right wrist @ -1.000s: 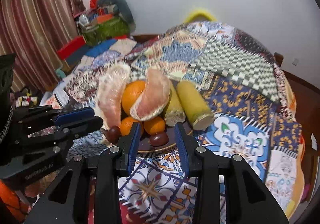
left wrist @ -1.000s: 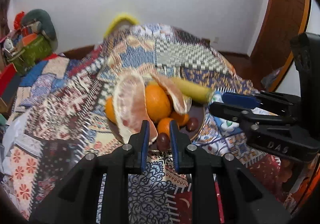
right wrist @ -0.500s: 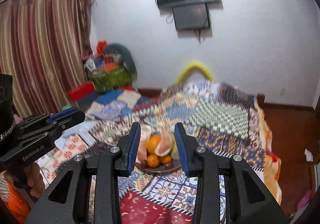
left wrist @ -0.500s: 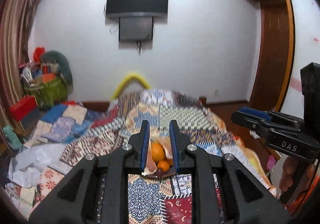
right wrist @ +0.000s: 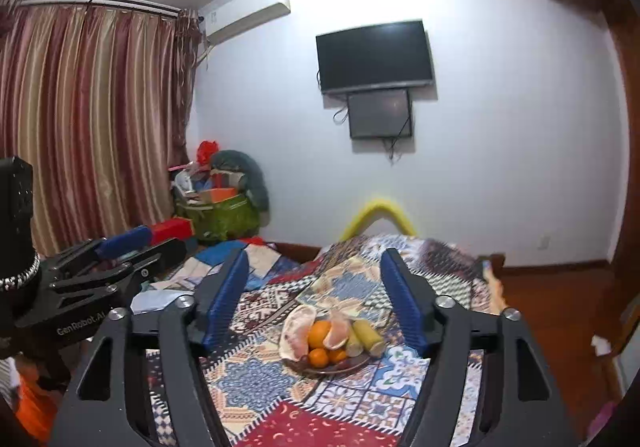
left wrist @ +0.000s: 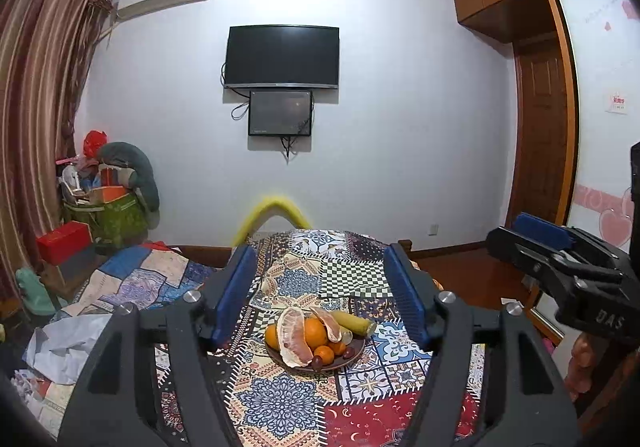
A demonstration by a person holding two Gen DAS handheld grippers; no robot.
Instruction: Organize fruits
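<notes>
Heaped fruit plate [left wrist: 352, 357], peeled pomelo [left wrist: 294, 339]

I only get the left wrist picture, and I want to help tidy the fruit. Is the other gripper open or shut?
Observer: Open. The right wrist view shows the right gripper with its jaws wide apart and nothing between them.
Operator: I can only make out one yellow fruit. Are there more?
Observer: Yes. From the right wrist, two yellow pieces lie side by side at the right edge of the plate.
Operator: Does my gripper have any writing on it?
Observer: Yes. The side of the left gripper reads GenRobot.AI.
</notes>
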